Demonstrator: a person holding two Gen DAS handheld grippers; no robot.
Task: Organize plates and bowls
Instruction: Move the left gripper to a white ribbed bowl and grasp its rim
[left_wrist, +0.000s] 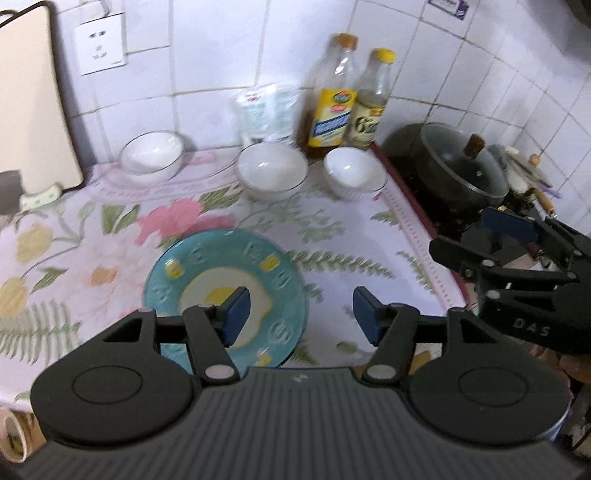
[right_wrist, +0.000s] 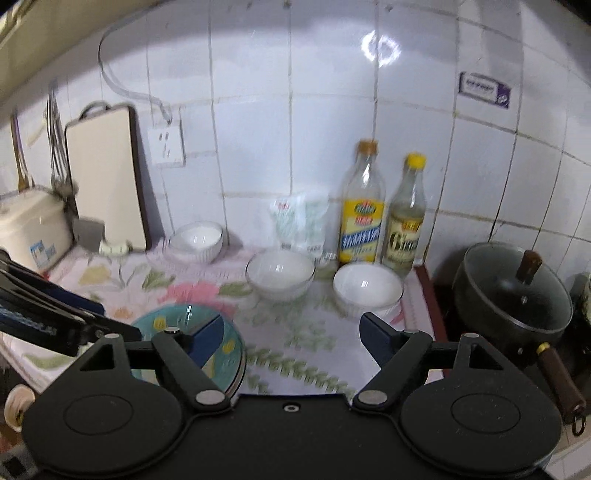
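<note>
Left claw: the left gripper (left_wrist: 301, 317), black with blue pads, stands about half open above the counter with nothing between its jaws.
Right claw: the right gripper (right_wrist: 291, 339) gapes wider, also empty (its black frame shows at the right edge of the left wrist view).
Plate: the round teal plate with a yellow lemon print (left_wrist: 225, 299) lies flat on the floral tablecloth (left_wrist: 110, 236), face up, below the left gripper; being round, it has no long axis.
Bowls: three white ribbed bowls sit upright, mouths up, near the tiled wall: the left bowl (left_wrist: 151, 155) well apart, the middle bowl (left_wrist: 272, 170) and the right bowl (left_wrist: 355, 175) just beside each other.
Behind the bowls: two clear glass bottles with yellow labels (left_wrist: 347, 99) stand upright.
Only in the right wrist view: a cream appliance (right_wrist: 33, 229) at far left, and the full wooden handle of the dark lidded pot (right_wrist: 513, 291).
</note>
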